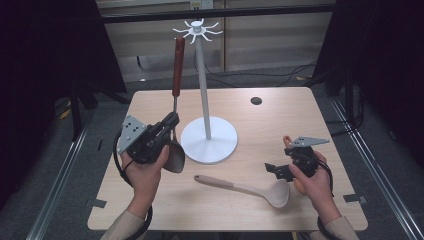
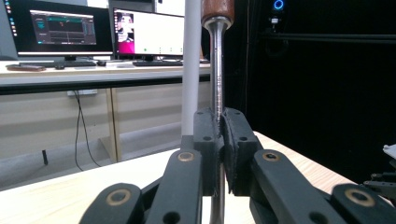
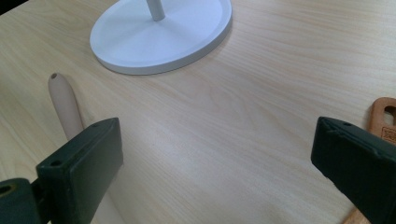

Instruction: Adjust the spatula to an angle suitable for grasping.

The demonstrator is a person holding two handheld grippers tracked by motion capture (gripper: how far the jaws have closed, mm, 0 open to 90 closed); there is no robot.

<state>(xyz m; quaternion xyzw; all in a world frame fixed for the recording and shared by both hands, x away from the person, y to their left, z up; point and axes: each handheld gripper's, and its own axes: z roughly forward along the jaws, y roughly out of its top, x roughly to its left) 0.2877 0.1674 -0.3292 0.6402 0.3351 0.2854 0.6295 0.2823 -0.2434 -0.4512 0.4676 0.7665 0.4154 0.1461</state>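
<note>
My left gripper (image 1: 172, 121) is shut on the metal shaft of a ladle (image 1: 176, 65) with a brown wooden handle, holding it upright with its bowl low beside the hand. In the left gripper view the jaws (image 2: 219, 140) clamp the shaft (image 2: 216, 70) just right of the white pole (image 2: 191, 70). The white hook stand (image 1: 203, 75) rises from a round base (image 1: 209, 142) at the table's middle. My right gripper (image 1: 280, 157) stands open at the right, jaws (image 3: 215, 163) wide over bare wood. A beige ladle (image 1: 245, 189) lies flat in front, its handle (image 3: 65, 102) by one jaw.
A brown wooden handle (image 3: 383, 116) lies by the right gripper's other jaw (image 1: 286, 140). A dark round hole (image 1: 256, 100) sits in the wooden table (image 1: 280, 115) at the back right. Monitors (image 2: 140, 35) stand on a desk beyond. Dark curtains flank both sides.
</note>
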